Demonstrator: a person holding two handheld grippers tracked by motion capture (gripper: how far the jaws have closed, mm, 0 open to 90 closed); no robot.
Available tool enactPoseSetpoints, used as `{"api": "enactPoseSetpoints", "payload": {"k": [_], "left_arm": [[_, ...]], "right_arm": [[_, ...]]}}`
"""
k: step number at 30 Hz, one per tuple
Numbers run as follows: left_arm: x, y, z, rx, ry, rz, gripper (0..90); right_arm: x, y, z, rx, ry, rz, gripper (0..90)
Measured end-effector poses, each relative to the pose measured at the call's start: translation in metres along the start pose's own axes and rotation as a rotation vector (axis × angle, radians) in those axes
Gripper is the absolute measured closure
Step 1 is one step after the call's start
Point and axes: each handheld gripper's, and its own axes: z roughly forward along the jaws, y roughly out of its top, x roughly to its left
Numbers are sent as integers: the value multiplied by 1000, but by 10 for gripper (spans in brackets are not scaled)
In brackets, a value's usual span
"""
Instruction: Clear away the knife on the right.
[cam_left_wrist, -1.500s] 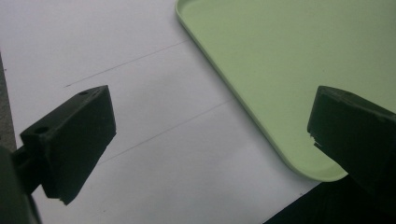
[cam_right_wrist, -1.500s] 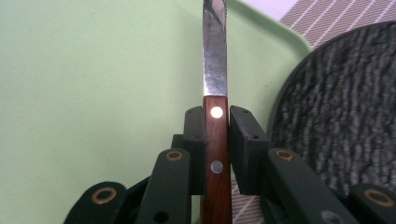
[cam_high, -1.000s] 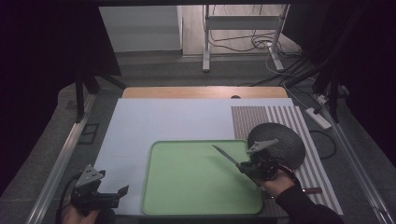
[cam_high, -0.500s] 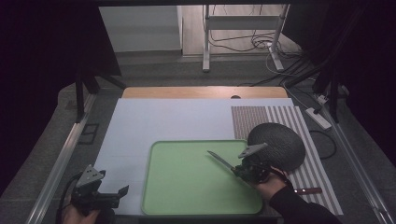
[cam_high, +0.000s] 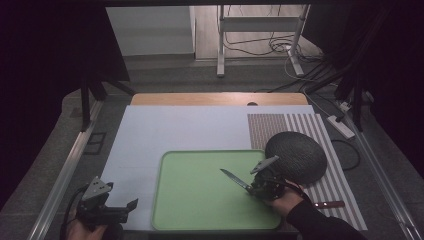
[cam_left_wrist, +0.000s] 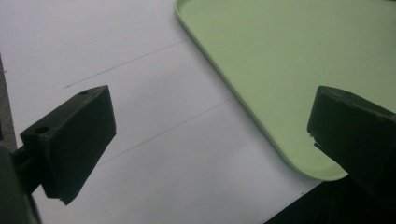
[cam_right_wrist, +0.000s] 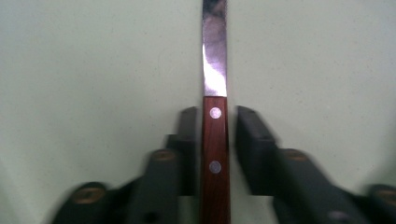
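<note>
1. Knife (cam_right_wrist: 215, 93): wooden riveted handle, polished steel blade. Sits over the green tray (cam_high: 200, 200), toward its 3 o'clock edge, blade pointing to about 10 o'clock in the high view.
2. Handling, judged: stiff, light, blade-forward balance. Steel is slick and sharp; the wood handle is the only sensible hold, near the rivets.
3. Right gripper (cam_high: 258, 187): jaws flank the handle on both sides. In the right gripper view a thin gap shows on the right side of the handle, so grip looks loose; cannot tell if it is clamped or released.
4. Right hand (cam_high: 285, 199) enters from 5 o'clock, just beside the dark round mat (cam_high: 297, 155) at its 7 o'clock.
5. Left gripper (cam_high: 131, 206): jaws spread wide, holding nothing, low over the white sheet (cam_left_wrist: 140, 116) off the tray's 7 o'clock corner.
6. Second wooden-handled utensil (cam_high: 327, 204) lies on the striped cloth (cam_high: 340, 180), at 3 o'clock of the right hand.
</note>
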Motion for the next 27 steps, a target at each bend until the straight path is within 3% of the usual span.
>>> {"api": "enactPoseSetpoints", "payload": {"k": [2, 5, 7, 13, 15, 27], "left_arm": [[0, 0, 0, 1, 0, -1, 17], [0, 0, 0, 2, 0, -1, 17], [0, 0, 0, 2, 1, -2, 17], [0, 0, 0, 3, 2, 0, 17], [0, 0, 0, 2, 1, 0, 17], [0, 0, 0, -1, -1, 4, 17]], "right_arm": [[-3, 2, -6, -40, 9, 19, 611], [-4, 7, -12, -71, 43, -4, 798], [0, 14, -10, -57, 54, -53, 890], [14, 29, 17, 29, 61, -157, 895], [11, 28, 20, 30, 67, -139, 895], [-24, 8, 3, 35, -12, -29, 895]]}}
